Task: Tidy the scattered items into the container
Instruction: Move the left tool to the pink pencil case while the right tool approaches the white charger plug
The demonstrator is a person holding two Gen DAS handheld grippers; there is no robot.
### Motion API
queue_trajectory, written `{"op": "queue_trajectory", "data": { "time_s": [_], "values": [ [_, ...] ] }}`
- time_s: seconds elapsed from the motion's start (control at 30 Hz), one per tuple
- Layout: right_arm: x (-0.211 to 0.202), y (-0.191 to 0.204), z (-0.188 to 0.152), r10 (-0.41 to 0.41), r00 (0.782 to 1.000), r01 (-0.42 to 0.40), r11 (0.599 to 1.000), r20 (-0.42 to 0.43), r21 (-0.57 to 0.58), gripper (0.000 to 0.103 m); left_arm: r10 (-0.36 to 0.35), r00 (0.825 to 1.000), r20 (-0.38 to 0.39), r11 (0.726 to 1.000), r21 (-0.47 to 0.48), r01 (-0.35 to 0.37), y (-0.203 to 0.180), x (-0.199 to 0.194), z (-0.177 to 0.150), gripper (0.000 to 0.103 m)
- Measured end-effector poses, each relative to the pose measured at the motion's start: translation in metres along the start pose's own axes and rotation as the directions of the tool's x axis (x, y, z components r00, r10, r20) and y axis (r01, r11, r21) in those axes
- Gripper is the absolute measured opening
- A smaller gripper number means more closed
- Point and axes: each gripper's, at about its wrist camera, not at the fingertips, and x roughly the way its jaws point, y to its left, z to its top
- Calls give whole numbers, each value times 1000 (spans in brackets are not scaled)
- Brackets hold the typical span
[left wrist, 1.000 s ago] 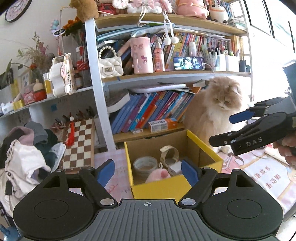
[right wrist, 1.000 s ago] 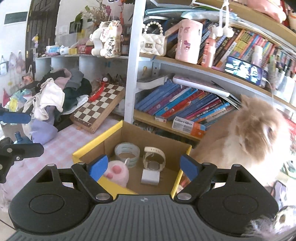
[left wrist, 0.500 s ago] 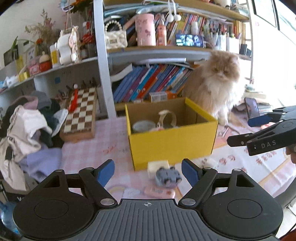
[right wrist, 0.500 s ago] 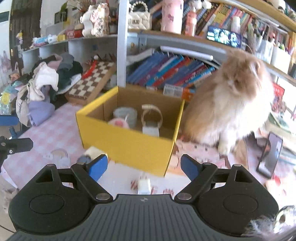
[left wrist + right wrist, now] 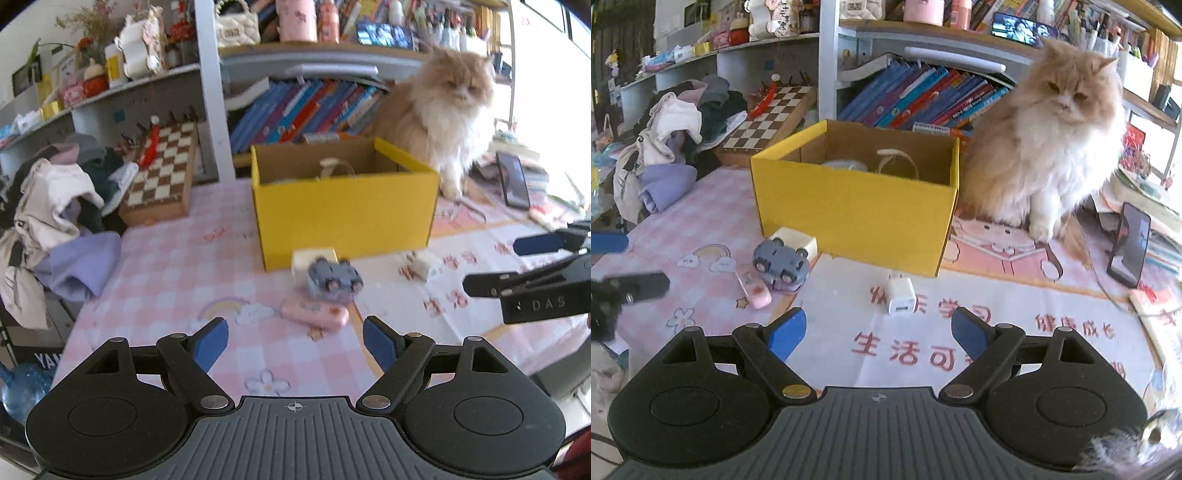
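Both pairs of blue-padded fingers stood spread and empty — left gripper [image 5: 295, 341], right gripper [image 5: 878, 334] — angled down toward the table. Before the yellow box [image 5: 857, 214] lay a white charger [image 5: 901, 295], port end toward the camera; a grey toy car [image 5: 781, 258] lay overturned against a cream block [image 5: 794, 238], a pink case [image 5: 753, 288] beside it. Box contents were mostly hidden.
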Motion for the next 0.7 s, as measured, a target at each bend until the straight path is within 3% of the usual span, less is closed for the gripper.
{"op": "queue_trajectory", "data": {
  "time_s": [0.7],
  "values": [
    [22, 2, -4, 9, 997, -12, 999, -81, -39, 83, -22, 999, -47, 1000, -11, 21, -9, 19, -5, 84]
  ]
}}
